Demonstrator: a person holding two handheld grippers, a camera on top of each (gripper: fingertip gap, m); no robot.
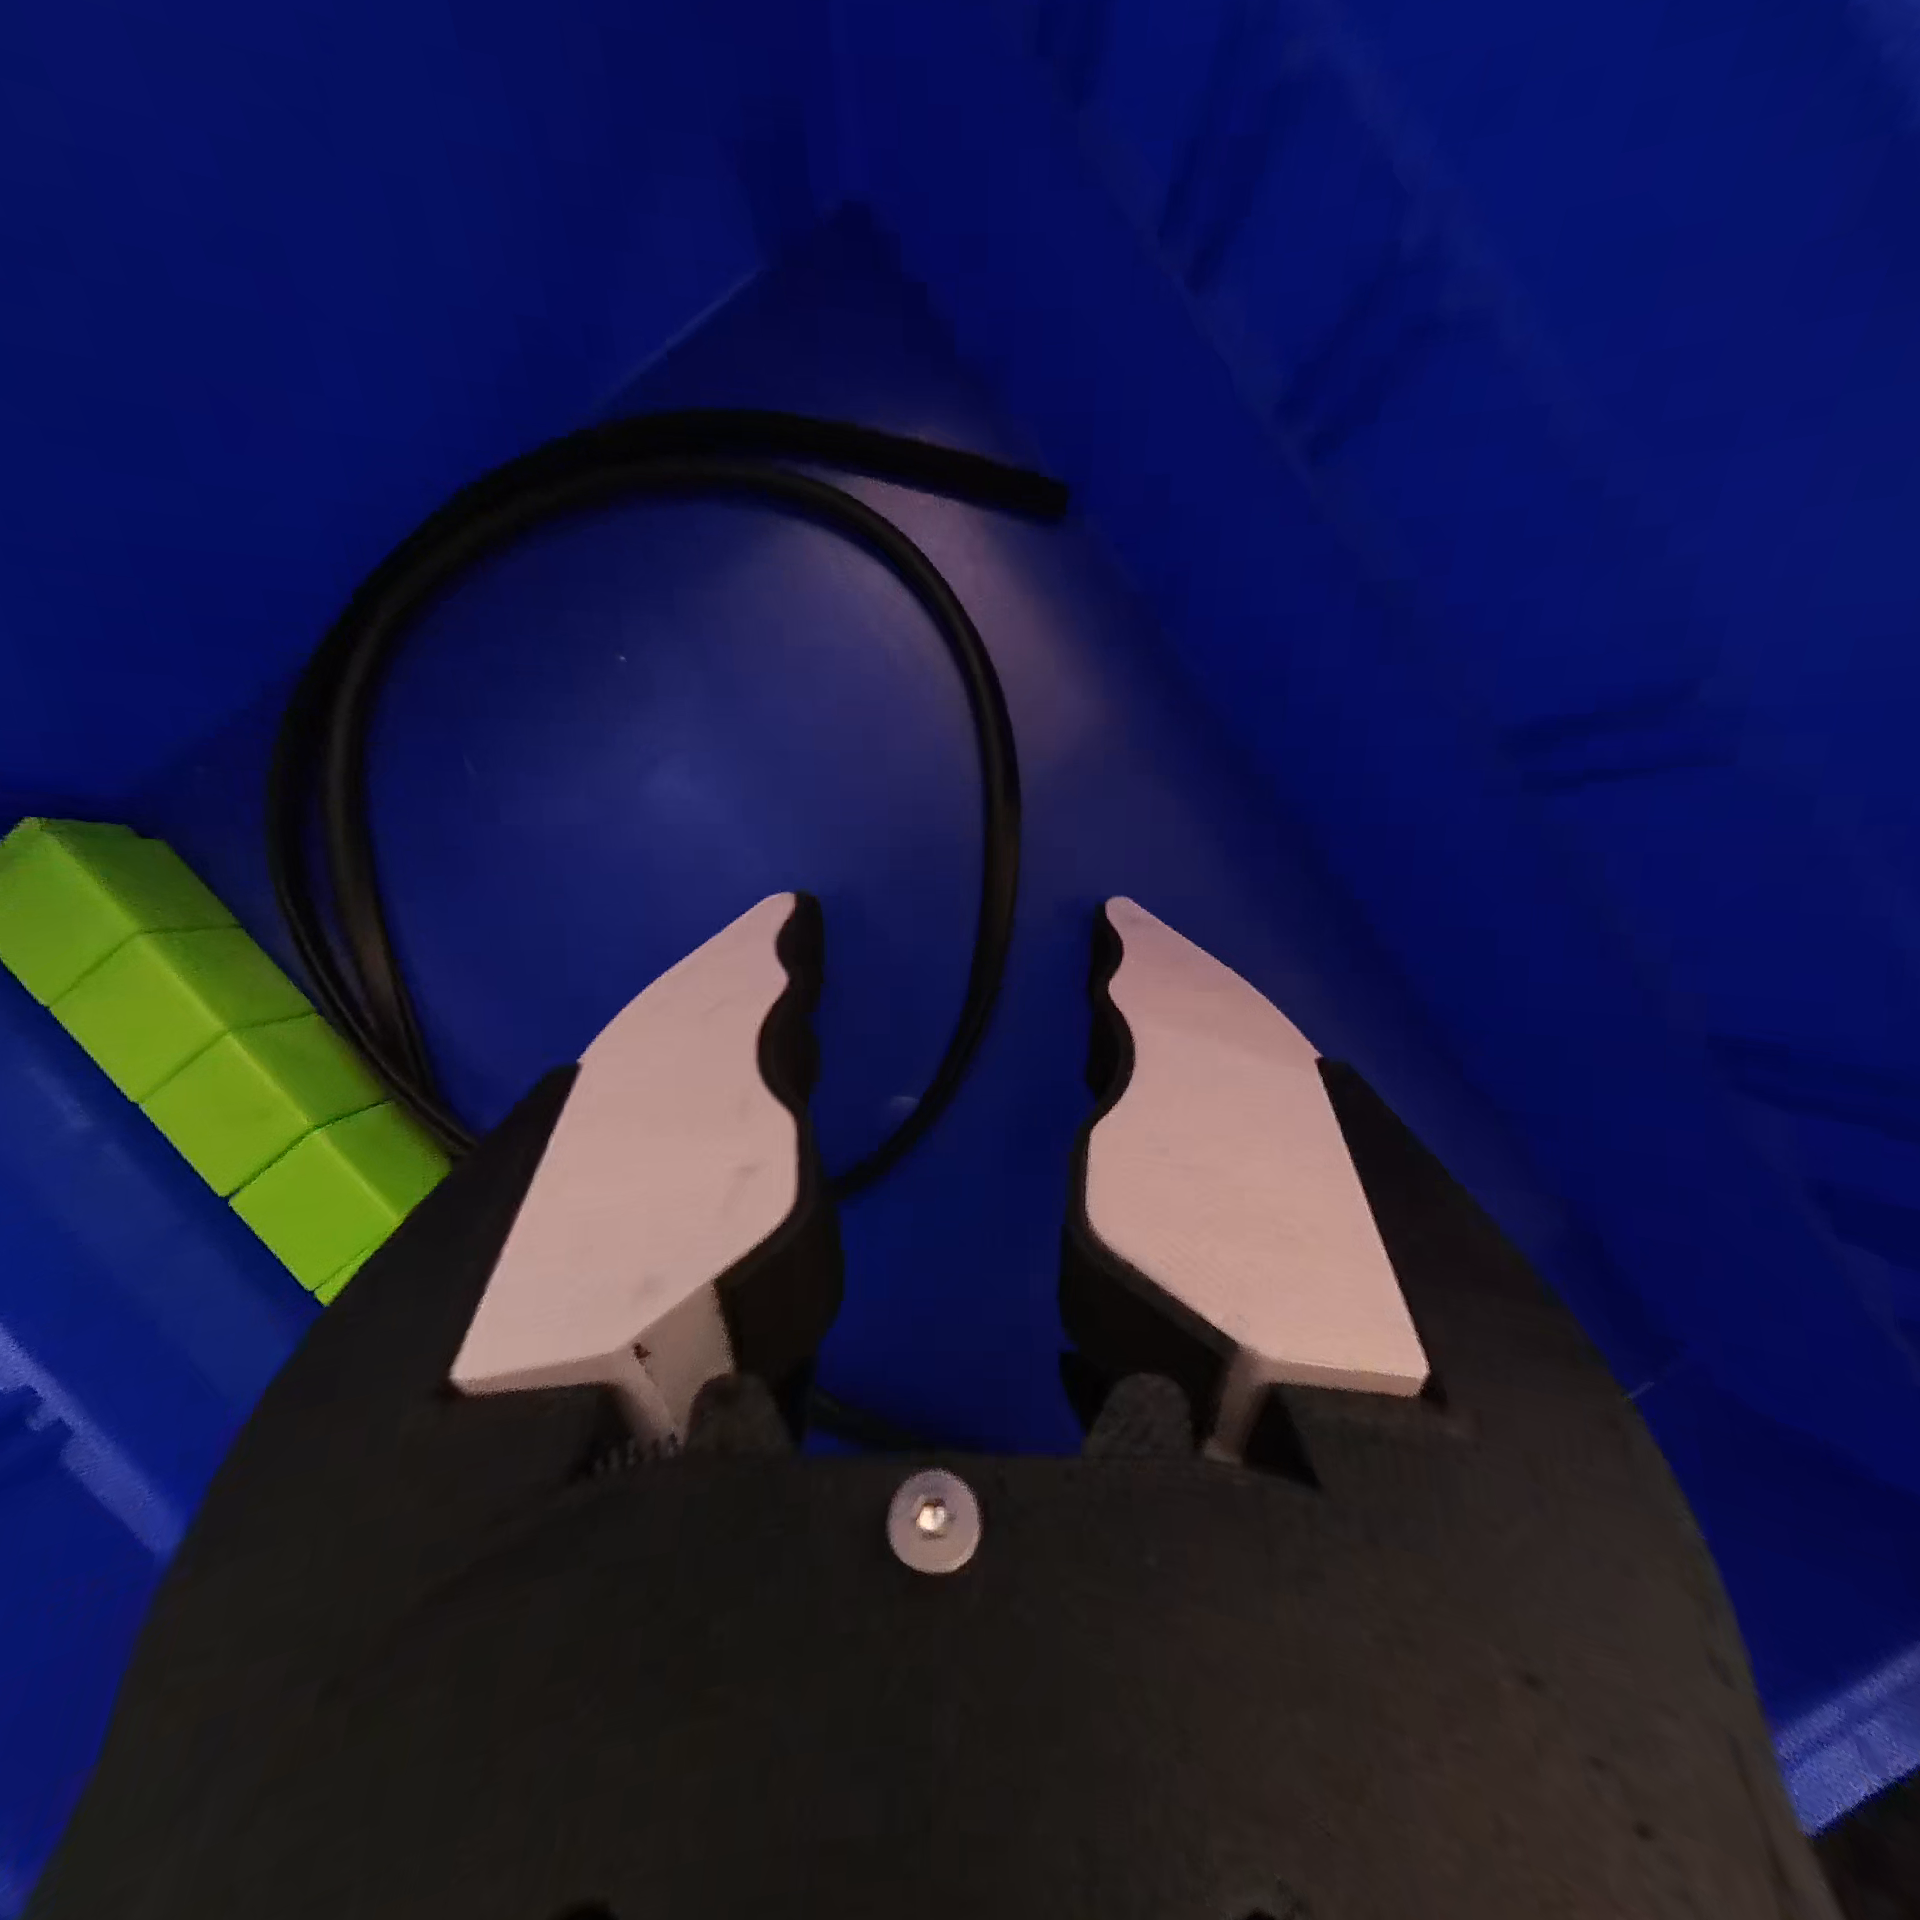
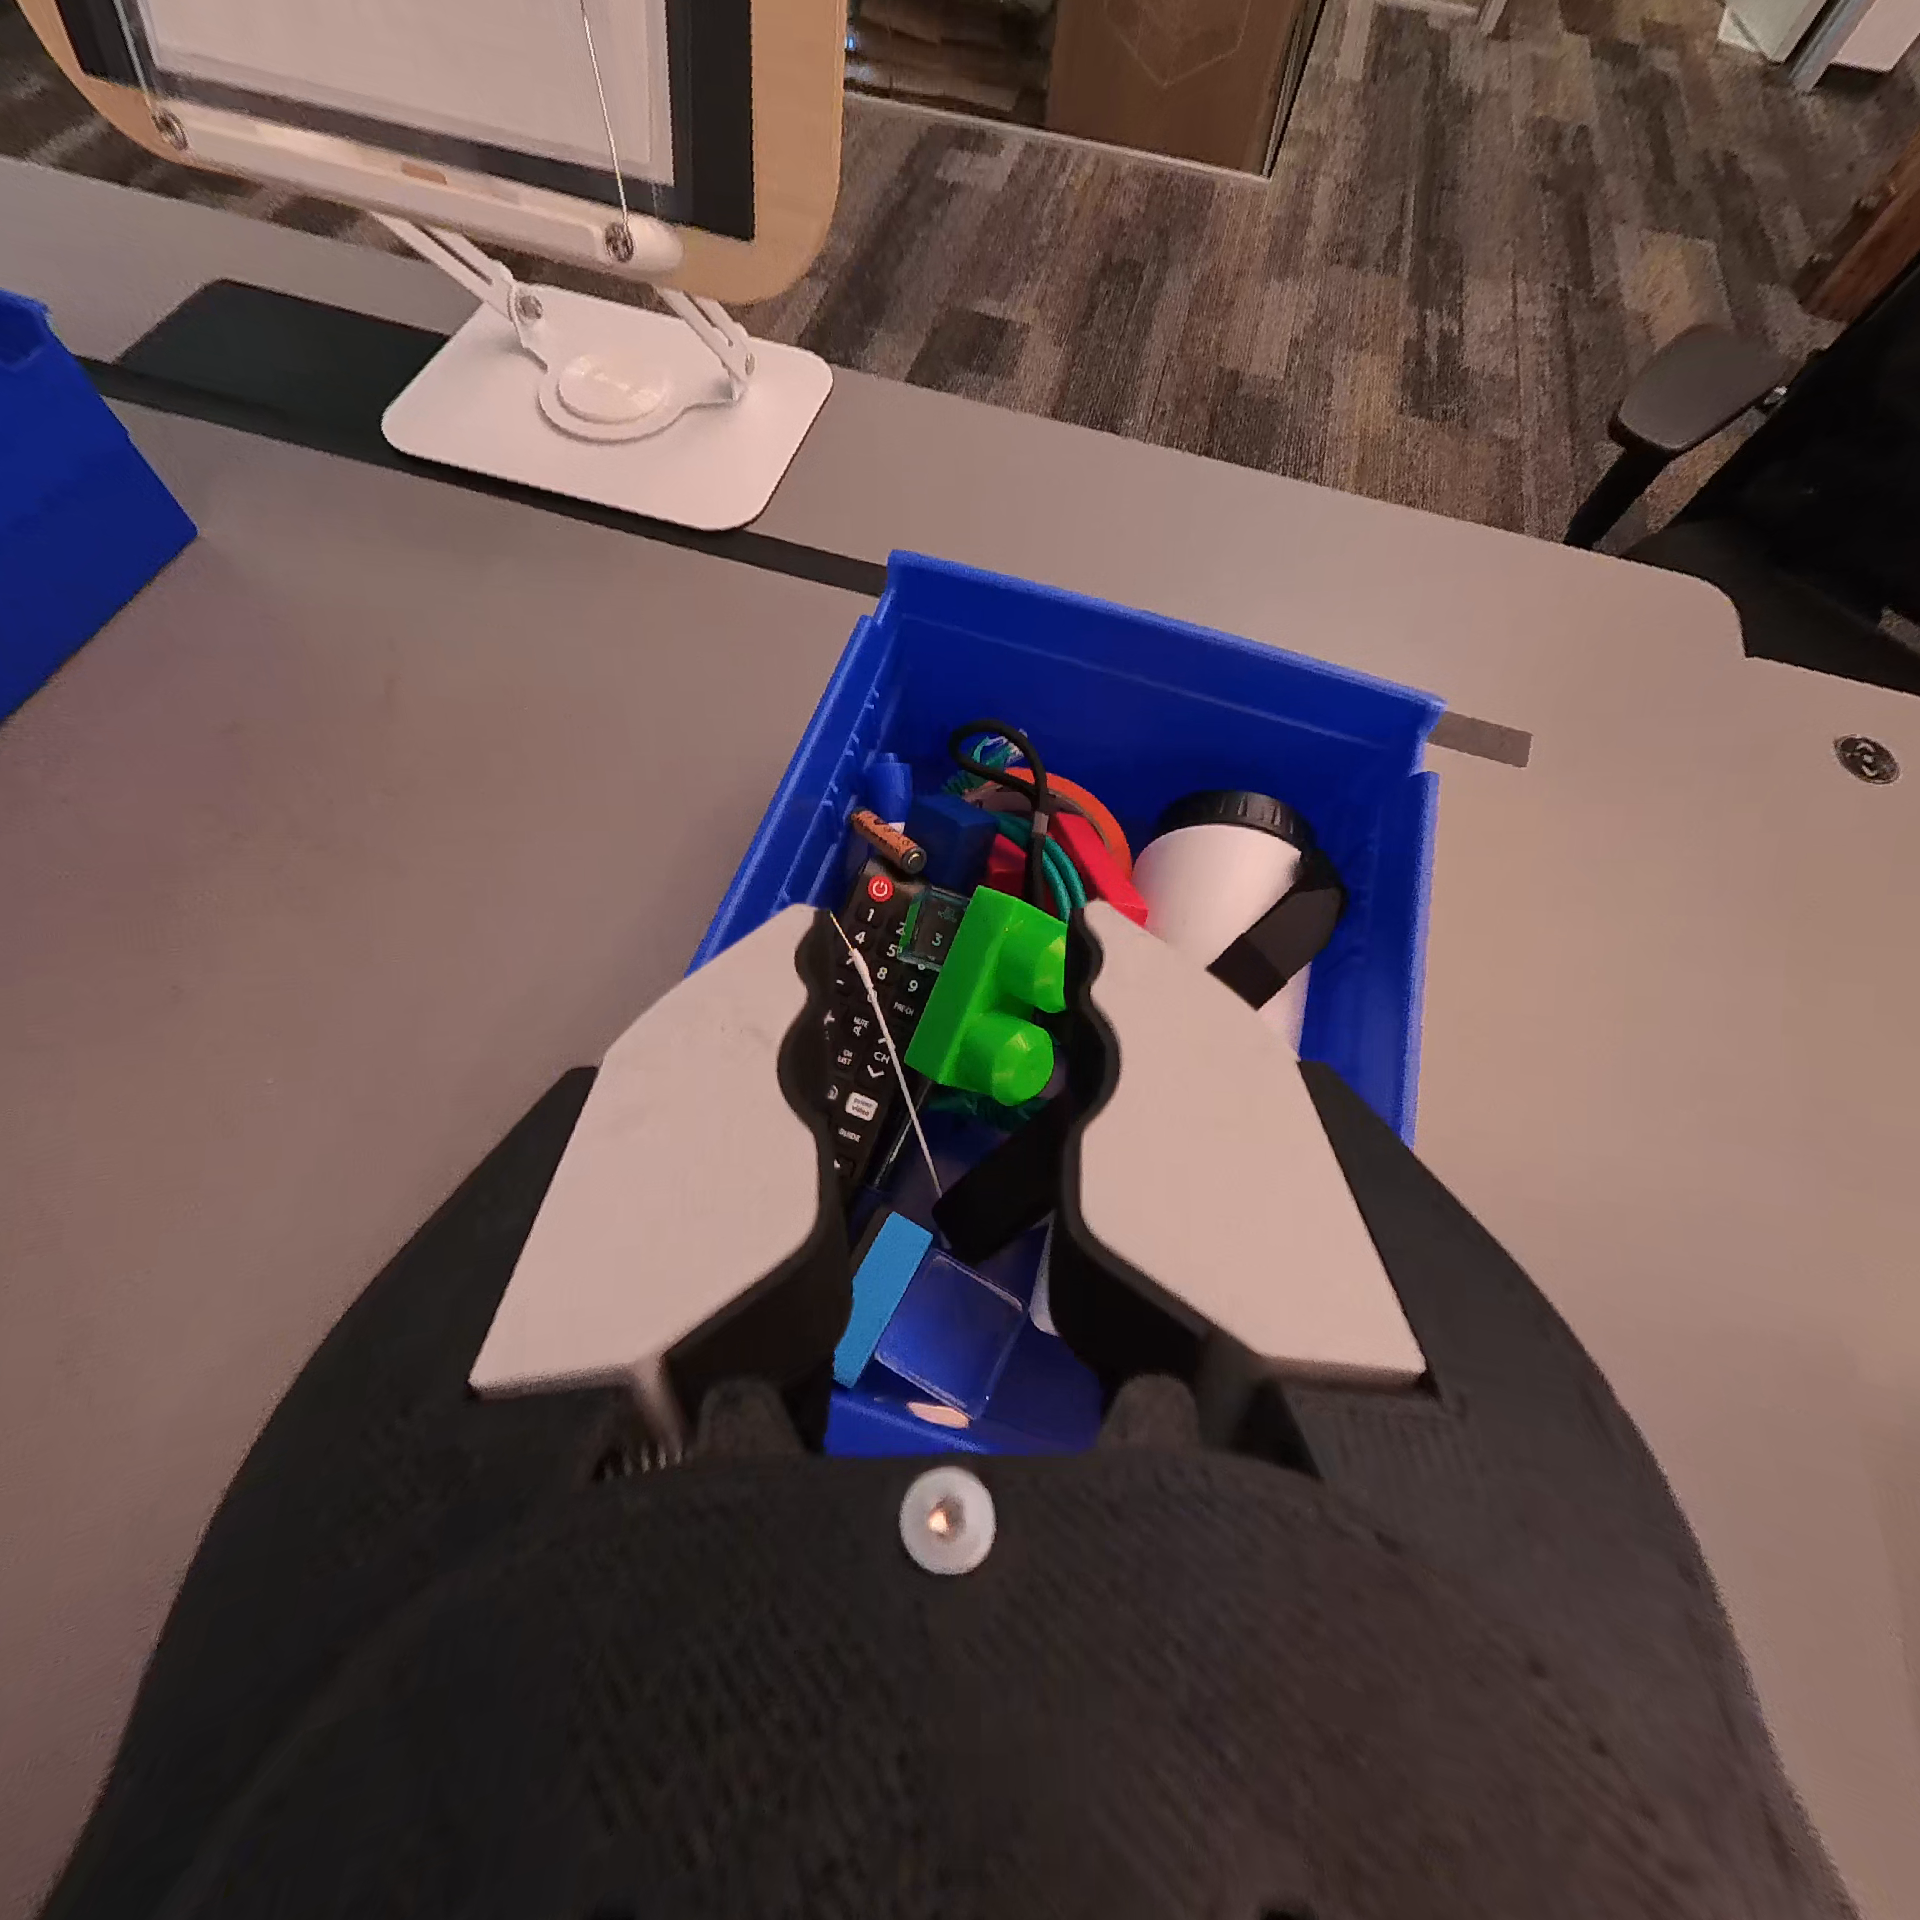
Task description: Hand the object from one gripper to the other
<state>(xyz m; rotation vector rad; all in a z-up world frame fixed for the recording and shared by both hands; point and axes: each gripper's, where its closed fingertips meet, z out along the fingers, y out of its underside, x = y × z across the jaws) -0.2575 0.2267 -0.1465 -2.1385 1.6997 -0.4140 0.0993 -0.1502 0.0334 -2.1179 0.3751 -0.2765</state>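
At centre frame, the right gripper (image 2: 945, 925), jaws apart, is hovering over a green brick (image 2: 987, 1013) in the blue bin (image 2: 1143, 644), likely light, rigid, best pinched across its flat sides, while the left gripper (image 1: 956, 914) is gaping empty.

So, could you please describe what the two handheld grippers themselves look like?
The left gripper and the right gripper look alike. Each has a broad, rounded matte black body with a printed texture and one silver screw near its front edge. Two pale grey fingers taper to points, each lined inside with wavy black padding. No cables, markings or sleeves show.
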